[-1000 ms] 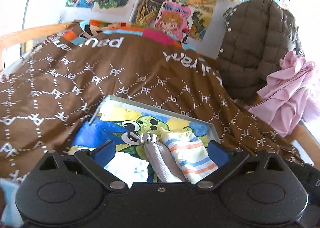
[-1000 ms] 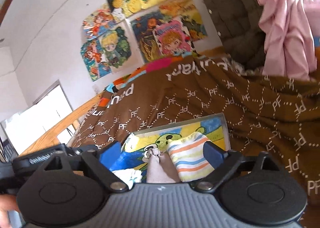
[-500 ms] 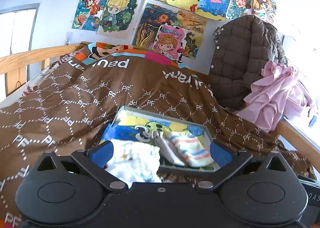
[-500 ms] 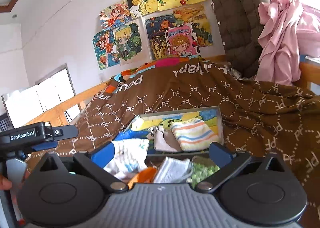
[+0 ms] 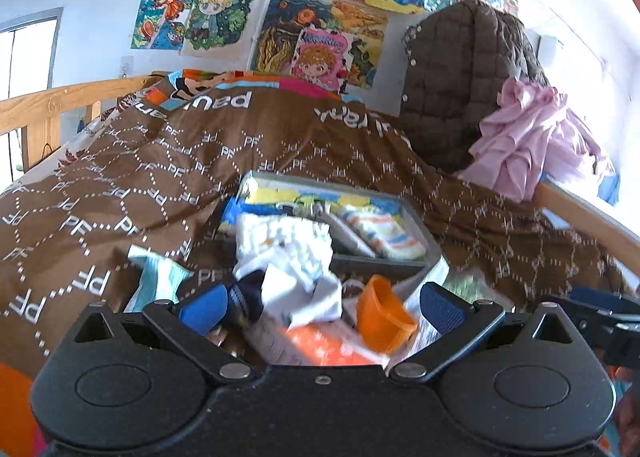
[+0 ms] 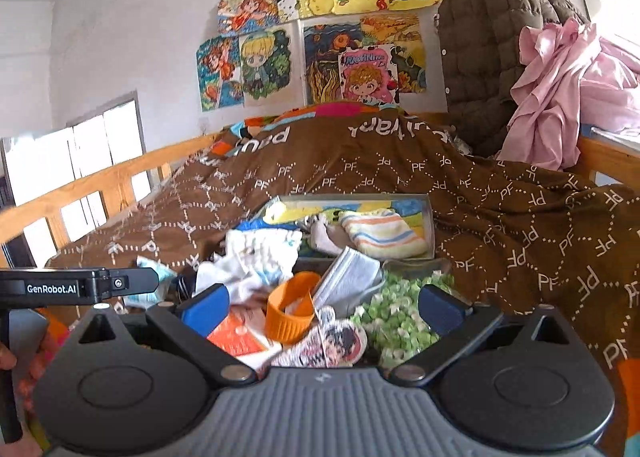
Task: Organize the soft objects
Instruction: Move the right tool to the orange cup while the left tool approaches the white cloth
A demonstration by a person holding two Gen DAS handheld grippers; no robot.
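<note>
Left wrist: brown quilt covers a wood-railed bed under wall drawings. Left gripper gapes, empty, above loose cloths; the box beyond holds striped socks.

Right wrist: right gripper spread wide, empty, over clutter; bare quilt lies rightward.

Cartoon posters hang above a brown quilted jacket and wooden rail.

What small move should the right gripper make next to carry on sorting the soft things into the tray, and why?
Probably ease the right gripper, open and empty, toward the green-and-white cloth beside its right finger. The tray already holds a striped cloth; the green one lies outside it.
</note>
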